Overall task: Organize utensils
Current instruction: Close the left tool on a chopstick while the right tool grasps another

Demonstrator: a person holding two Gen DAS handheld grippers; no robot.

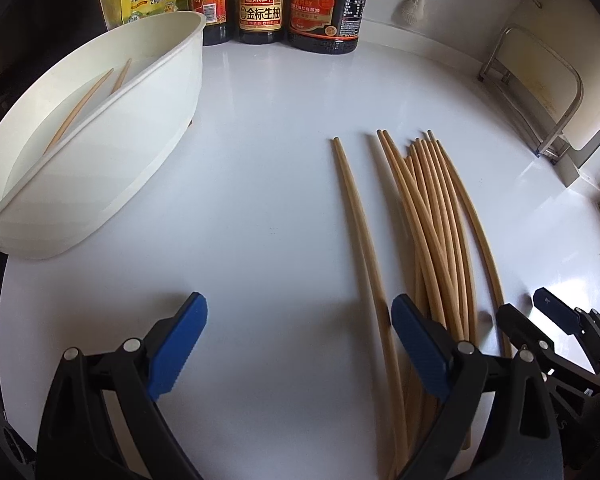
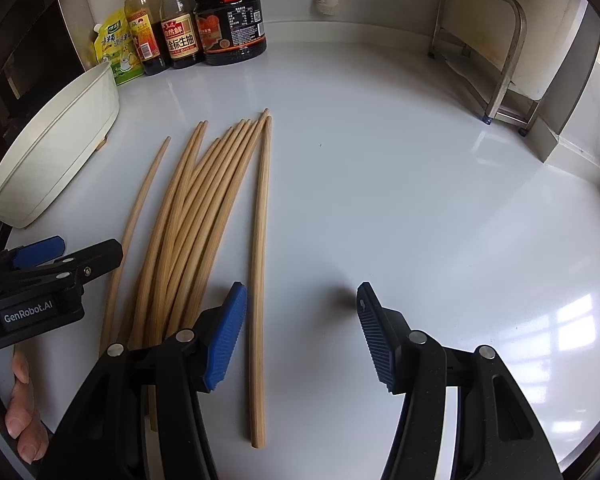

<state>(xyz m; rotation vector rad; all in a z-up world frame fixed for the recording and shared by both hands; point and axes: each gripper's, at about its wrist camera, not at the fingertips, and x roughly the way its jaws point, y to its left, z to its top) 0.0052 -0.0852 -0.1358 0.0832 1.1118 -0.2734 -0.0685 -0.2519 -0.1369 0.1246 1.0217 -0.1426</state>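
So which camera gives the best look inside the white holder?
The left wrist view: it looks into the white holder, showing its divider and two chopsticks inside. The right wrist view catches only its outer wall and rim, contents hidden.

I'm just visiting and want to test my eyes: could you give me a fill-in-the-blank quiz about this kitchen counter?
1. The loose chopsticks lie on the white ____.
2. The white holder already contains ____ chopsticks.
3. Both grippers, left and right, have their jaws ____.
4. Behind the holder stand sauce ____.

Missing words: counter; two; open; bottles
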